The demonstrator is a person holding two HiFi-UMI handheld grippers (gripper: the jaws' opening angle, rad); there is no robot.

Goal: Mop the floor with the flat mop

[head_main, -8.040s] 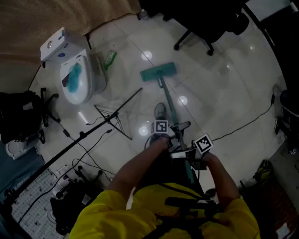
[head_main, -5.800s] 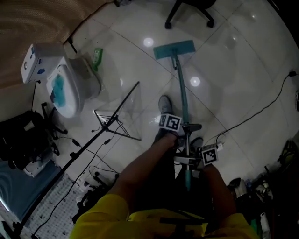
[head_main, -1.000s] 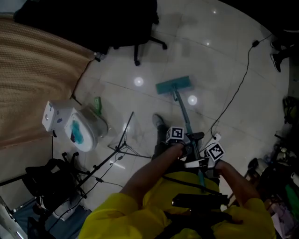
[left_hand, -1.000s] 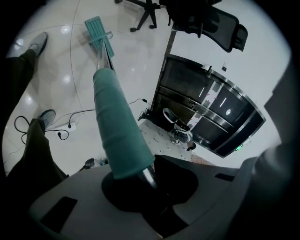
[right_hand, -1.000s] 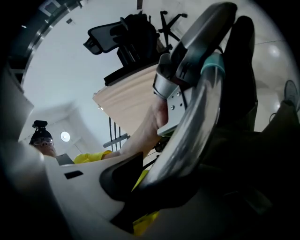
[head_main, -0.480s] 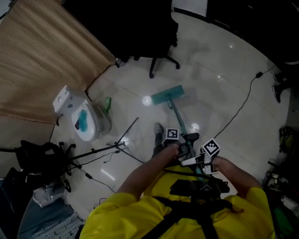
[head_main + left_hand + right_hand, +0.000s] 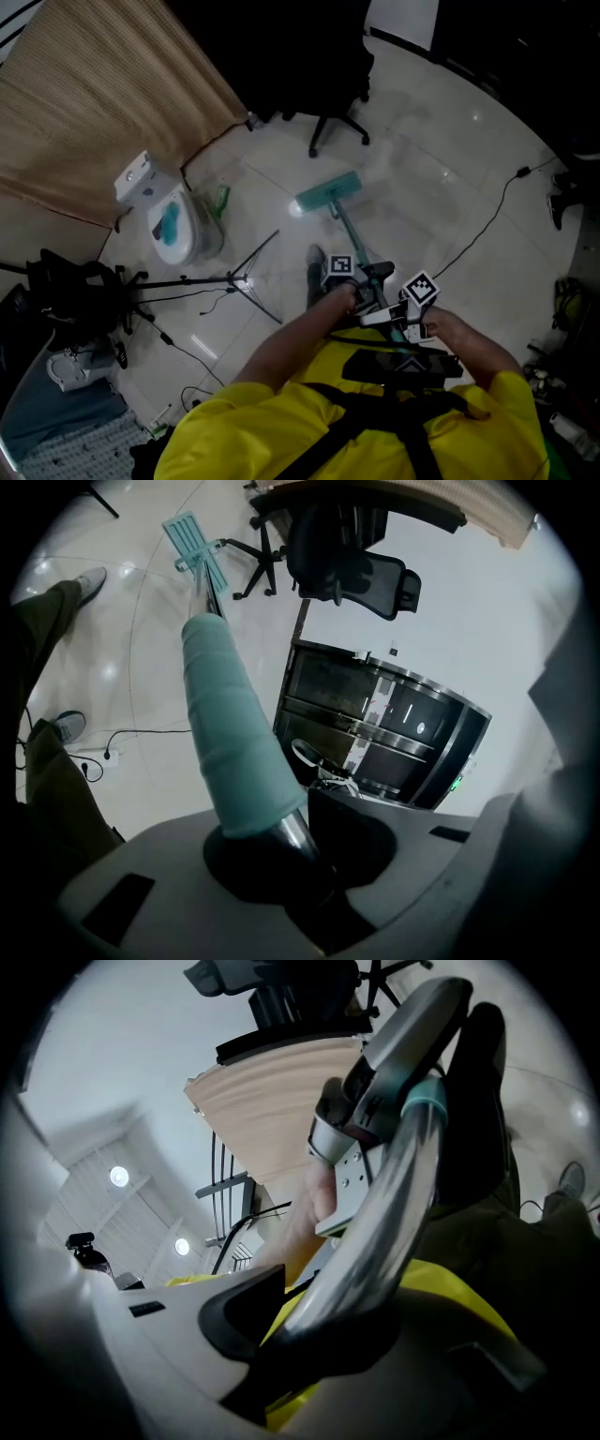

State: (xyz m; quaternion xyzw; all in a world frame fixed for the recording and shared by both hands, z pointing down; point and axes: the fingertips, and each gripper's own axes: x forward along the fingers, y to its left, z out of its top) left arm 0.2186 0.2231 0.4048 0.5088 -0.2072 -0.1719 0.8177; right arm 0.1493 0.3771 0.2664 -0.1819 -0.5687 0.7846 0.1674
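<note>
Firmly clamps the left tongs (image 7: 281, 855) on the mop (image 7: 348, 231) pole, right where the teal sleeve (image 7: 232, 742) ends. Closes the right tongs (image 7: 342, 1330) on bare metal further up the same pole, nearer the body. Holds the two tongs just beside each other. Lays the mop head (image 7: 328, 192) flat on the pale floor (image 7: 441, 164), ahead of a shoe (image 7: 314, 267). Leaves a toilet (image 7: 173, 220) and stand (image 7: 234, 279) well to the left, a black chair (image 7: 309, 75) beyond the head, a cable (image 7: 487, 225) at right.
</note>
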